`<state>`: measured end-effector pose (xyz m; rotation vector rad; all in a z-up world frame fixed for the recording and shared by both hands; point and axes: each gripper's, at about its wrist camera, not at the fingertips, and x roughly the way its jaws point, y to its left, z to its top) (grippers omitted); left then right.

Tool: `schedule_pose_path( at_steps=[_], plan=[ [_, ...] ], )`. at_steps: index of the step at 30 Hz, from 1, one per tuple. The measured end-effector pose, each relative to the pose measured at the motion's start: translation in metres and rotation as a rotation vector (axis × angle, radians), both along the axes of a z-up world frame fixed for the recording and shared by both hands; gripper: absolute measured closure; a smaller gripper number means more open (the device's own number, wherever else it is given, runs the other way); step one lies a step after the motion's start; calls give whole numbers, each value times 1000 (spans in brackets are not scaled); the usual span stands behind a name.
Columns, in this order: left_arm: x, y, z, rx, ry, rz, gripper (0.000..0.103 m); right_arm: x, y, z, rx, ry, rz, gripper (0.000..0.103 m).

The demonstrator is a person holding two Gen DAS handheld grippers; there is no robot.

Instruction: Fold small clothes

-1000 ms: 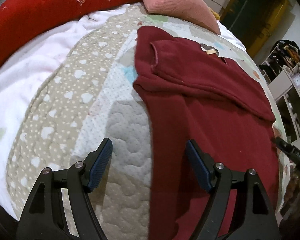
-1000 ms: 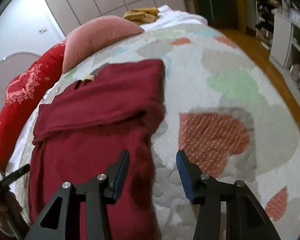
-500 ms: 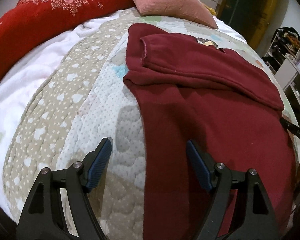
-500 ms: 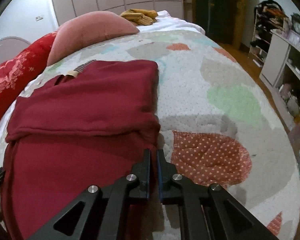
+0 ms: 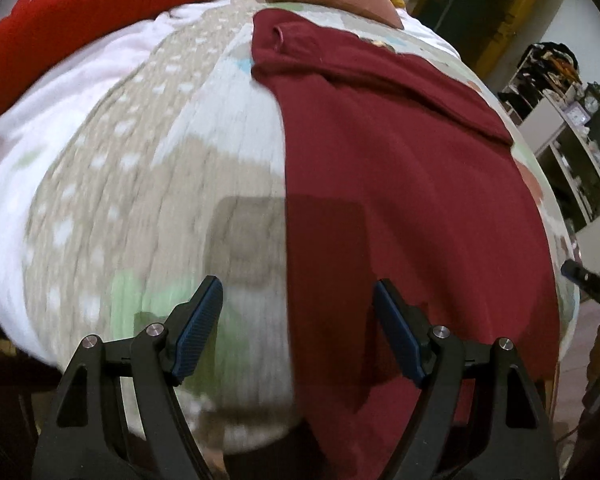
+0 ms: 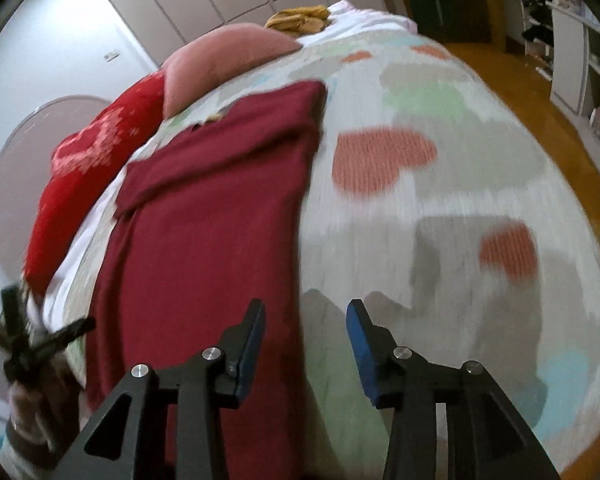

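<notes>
Maroon sweater [image 5: 400,184] is lying flat on the patchwork quilt [image 5: 148,168] that is covering the bed, its upper part folded across itself into a band near the far end, its lower hem reaching the near edge of the mattress. In the right wrist view the same sweater [image 6: 204,232] is running lengthwise along the left half of the quilt [image 6: 440,208], whose heart patches are showing in coral, green and grey.

Left gripper [image 5: 296,328] is hovering above the sweater's left edge with its jaws spread wide, gripping nothing; one blue pad [image 5: 198,324] is sitting over the quilt and the other over the maroon cloth. Right gripper [image 6: 306,344] is hovering over the sweater's right edge, its jaws likewise parted and empty, the left finger over the cloth and the right one over the quilt.

Beyond the sweater a pink pillow [image 6: 224,60] is resting at the head of the bed, with a red embroidered blanket [image 5: 100,4] bunched along the side next to a white sheet [image 5: 64,80]. A yellow cloth [image 6: 300,18] is lying behind the pillow. Open shelving [image 5: 572,128] is standing against the wall beside the bed, holding small items too blurred to identify.
</notes>
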<state>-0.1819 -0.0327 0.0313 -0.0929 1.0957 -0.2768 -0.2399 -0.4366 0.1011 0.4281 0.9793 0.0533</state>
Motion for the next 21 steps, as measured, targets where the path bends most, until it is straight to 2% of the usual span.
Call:
schedule_pose_path(
  at_steps=[5, 10, 15, 21],
  plan=[
    [-28, -4, -5, -9, 37, -39, 25, -46, 17, -14, 20, 12, 42, 58],
    [-38, -6, -14, 5, 48, -37, 25, -67, 22, -28, 63, 32, 39, 58],
    [-43, -3, -24, -18, 83, -12, 25, -72, 33, -38, 92, 48, 67, 58],
    [-48, -11, -32, 9, 88, -8, 25, -69, 38, -43, 118, 55, 69, 58]
  ],
)
